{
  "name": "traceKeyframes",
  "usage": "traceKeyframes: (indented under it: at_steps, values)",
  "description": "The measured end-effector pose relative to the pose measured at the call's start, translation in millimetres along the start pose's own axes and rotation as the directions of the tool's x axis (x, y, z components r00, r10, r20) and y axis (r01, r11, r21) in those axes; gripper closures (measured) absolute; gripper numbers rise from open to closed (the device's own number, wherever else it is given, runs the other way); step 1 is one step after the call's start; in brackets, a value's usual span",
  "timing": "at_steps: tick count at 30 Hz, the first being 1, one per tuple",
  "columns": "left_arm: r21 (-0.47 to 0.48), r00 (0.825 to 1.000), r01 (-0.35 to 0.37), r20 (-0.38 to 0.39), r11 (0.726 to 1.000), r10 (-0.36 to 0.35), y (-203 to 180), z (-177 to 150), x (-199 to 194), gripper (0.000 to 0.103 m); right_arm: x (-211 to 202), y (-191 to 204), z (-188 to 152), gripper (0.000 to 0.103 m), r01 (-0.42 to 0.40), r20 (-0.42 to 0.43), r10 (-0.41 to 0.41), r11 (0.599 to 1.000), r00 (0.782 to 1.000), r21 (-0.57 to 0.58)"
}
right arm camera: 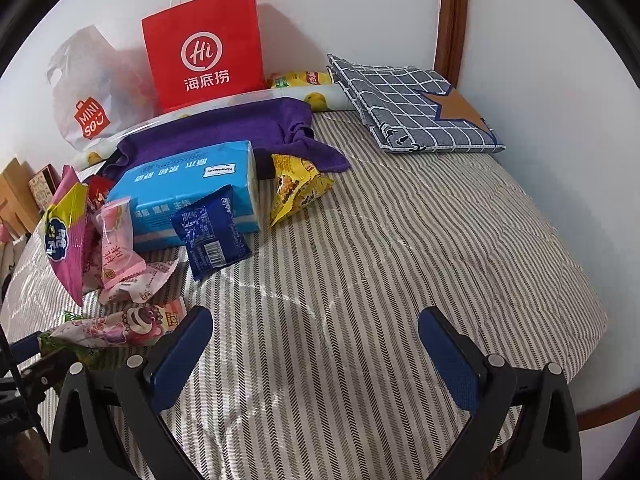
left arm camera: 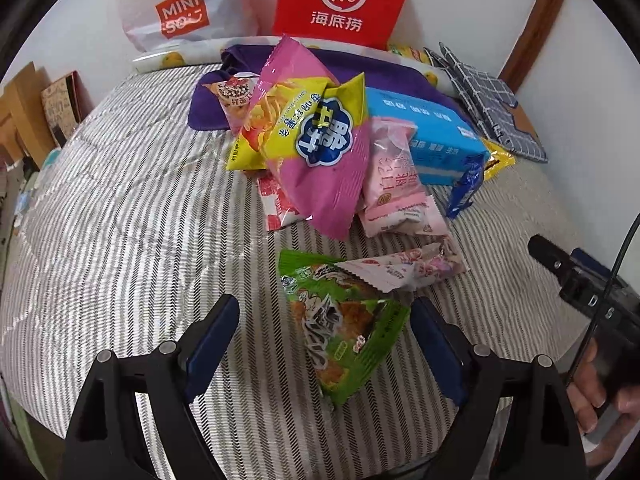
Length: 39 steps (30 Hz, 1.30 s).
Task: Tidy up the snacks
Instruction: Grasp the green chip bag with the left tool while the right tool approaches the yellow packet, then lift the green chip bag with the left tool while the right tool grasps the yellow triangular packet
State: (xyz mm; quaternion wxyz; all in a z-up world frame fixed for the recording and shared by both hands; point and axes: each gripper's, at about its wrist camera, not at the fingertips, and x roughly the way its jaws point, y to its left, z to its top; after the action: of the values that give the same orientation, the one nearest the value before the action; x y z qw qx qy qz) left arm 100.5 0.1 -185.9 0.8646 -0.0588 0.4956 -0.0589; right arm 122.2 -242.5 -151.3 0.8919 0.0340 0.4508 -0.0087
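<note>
Two grippers, both with jaws wide and gripping nothing. Left to right across the striped bedcover [left arm camera: 120, 208]:

- White shopping bag [left arm camera: 176, 8] and red paper bag [left arm camera: 344, 0], propped upright against the wall; likely the places meant for sorted snacks.
- Purple cloth [right arm camera: 224, 128] spread behind the pile, partly under it.
- Pink-and-yellow chip bag [left arm camera: 320, 144] on top of the heap, leaning on smaller packets; loose and easy to slide.
- Pale pink packet [left arm camera: 394, 184] leaning against the blue tissue pack [left arm camera: 424, 132].
- Dark blue packet [right arm camera: 212, 232] leaning on that pack's front; yellow packet [right arm camera: 296, 188] just beside its right end.
- Green snack packet [left arm camera: 344, 328] nearest, lying flat between the spread fingers of the left gripper [left arm camera: 326, 332], pads not touching; probably next to be picked.
- Cartoon-bear packet [left arm camera: 404, 268] overlapping its far edge, so may drag along.
- Right gripper [right arm camera: 316, 344] over bare cover, well clear of the pile.
- Checked cloth [right arm camera: 412, 104] folded at the far right.
</note>
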Motion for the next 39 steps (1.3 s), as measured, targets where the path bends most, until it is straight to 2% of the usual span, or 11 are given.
traceKeyframes:
  at_steps: [3,5,7,9,13,15,19,24,28,33,39]
  values:
    - [0.015,1.0,0.002,-0.013,1.0,-0.002,-3.5,-3.2,3.5,0.017,-2.8,1.4,-1.0,0.0,-0.005,0.006,0.005,1.0,1.0,-0.006]
    - [0.017,1.0,0.01,-0.022,1.0,-0.01,-5.5,-4.4,7.2,0.026,-4.2,2.0,-1.7,0.0,-0.006,0.009,0.006,1.0,1.0,-0.009]
    - [0.021,0.999,0.011,-0.037,1.0,-0.01,-7.6,-5.0,11.1,0.043,-6.2,2.5,-2.1,0.0,-0.008,0.011,0.008,1.0,1.0,-0.011]
    - [0.025,0.999,0.015,-0.05,1.0,-0.013,-8.6,-5.7,14.6,0.052,-8.3,2.1,-2.0,0.0,-0.007,0.017,0.007,1.0,1.0,-0.012]
    - [0.069,1.0,0.004,-0.019,0.998,-0.003,-13.1,-9.0,11.5,0.062,-10.9,-2.6,-2.9,0.0,-0.027,0.031,0.027,1.0,0.999,0.006]
    - [0.079,1.0,-0.003,-0.009,0.997,0.003,-13.6,-9.7,9.2,0.063,-10.2,-3.4,-3.6,0.0,-0.044,0.034,0.043,0.999,0.998,0.01]
    - [0.039,0.999,0.034,-0.009,0.999,-0.034,-2.7,-7.2,2.5,0.063,-7.3,-3.0,-4.4,0.0,-0.061,0.028,0.061,0.998,0.998,0.012]
    - [-0.012,1.0,-0.009,0.021,1.0,0.009,18.7,-3.8,-7.4,0.063,-8.8,-2.0,-4.8,0.003,-0.098,0.05,0.097,0.995,0.994,0.023]
    - [-0.062,0.999,-0.012,0.034,0.998,0.014,36.1,-2.5,-13.2,0.063,-8.1,0.3,-3.1,0.006,-0.113,0.056,0.112,0.993,0.992,0.031]
    - [-0.09,0.999,-0.009,0.04,0.996,0.013,45.2,0.0,-15.4,0.063,-6.5,4.6,0.0,0.018,-0.106,0.064,0.104,0.994,0.992,0.017]
    - [-0.1,0.999,0.018,0.04,0.995,-0.014,48.7,7.6,-13.5,0.063,-1.1,3.4,13.4,0.026,-0.062,0.091,0.061,0.998,0.994,0.005]
